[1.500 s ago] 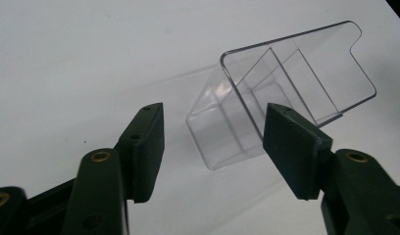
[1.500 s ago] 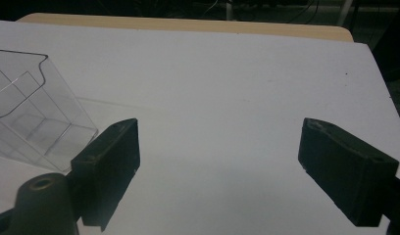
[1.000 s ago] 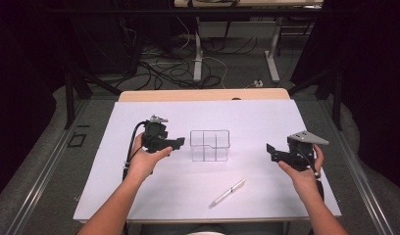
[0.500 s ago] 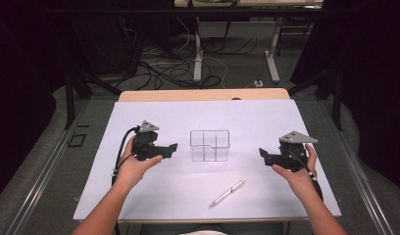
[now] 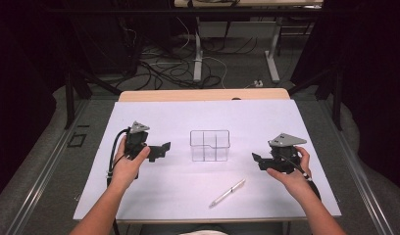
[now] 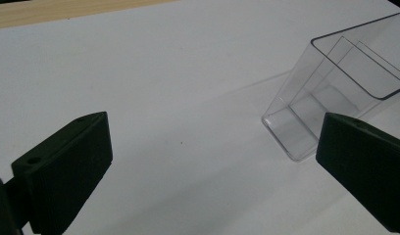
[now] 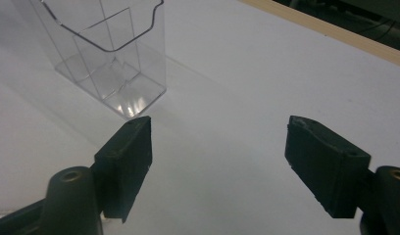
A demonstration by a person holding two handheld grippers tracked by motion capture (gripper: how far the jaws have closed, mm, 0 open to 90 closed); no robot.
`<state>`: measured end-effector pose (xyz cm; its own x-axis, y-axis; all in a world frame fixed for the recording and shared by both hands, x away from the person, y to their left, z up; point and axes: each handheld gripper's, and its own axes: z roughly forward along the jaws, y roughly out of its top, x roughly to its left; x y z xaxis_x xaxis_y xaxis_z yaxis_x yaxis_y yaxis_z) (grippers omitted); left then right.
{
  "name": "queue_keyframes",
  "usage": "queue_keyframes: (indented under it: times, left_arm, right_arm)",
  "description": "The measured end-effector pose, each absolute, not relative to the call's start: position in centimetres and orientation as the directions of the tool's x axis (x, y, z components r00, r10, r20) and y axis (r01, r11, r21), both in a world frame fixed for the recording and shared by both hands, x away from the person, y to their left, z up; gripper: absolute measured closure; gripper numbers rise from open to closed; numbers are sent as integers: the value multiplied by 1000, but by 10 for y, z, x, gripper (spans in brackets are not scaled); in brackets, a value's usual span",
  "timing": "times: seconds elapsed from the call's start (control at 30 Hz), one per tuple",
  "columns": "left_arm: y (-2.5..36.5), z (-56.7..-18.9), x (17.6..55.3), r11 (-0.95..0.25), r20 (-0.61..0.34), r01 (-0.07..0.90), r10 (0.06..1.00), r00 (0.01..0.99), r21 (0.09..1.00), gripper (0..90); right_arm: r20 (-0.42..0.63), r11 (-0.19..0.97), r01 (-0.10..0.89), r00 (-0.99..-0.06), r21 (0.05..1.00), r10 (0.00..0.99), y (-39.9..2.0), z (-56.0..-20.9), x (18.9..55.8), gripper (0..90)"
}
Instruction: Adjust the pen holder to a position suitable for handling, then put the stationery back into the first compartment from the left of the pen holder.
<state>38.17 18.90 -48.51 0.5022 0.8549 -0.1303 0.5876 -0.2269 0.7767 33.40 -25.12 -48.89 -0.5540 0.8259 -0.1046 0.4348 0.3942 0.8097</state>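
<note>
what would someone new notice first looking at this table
The clear plastic holder with compartments stands upright in the middle of the white table, flanked by the left claw and right claw, both open and empty. A white pen lies alone nearer the person, right of centre.

On the table, covered by a white sheet, a clear plastic organiser stood upright near the middle. The left gripper was held near the left edge, its jaws pointing toward the organiser, apart from it; they had just been opening, with nothing between them. The right gripper was held toward the right edge, jaws facing the organiser, and had just been closing on nothing. A pen lay slantwise near the front edge.
</note>
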Motion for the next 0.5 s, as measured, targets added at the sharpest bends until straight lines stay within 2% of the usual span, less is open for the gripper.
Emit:
queue_keyframes:
  times: [0.13,0.27,0.5]
  left_arm:
    - [196,-484,382,-202,-136,581,864,485,789,5]
    - [200,-482,382,-226,-107,574,866,488,787,8]
    - [201,-485,381,-243,-96,571,862,498,784,8]
  right_arm:
    - [-112,430,412,-604,804,789,-247,-492,334,317]
    - [-123,486,399,-661,777,740,-242,-496,333,346]
    - [-219,634,347,-735,692,642,-231,-503,335,365]
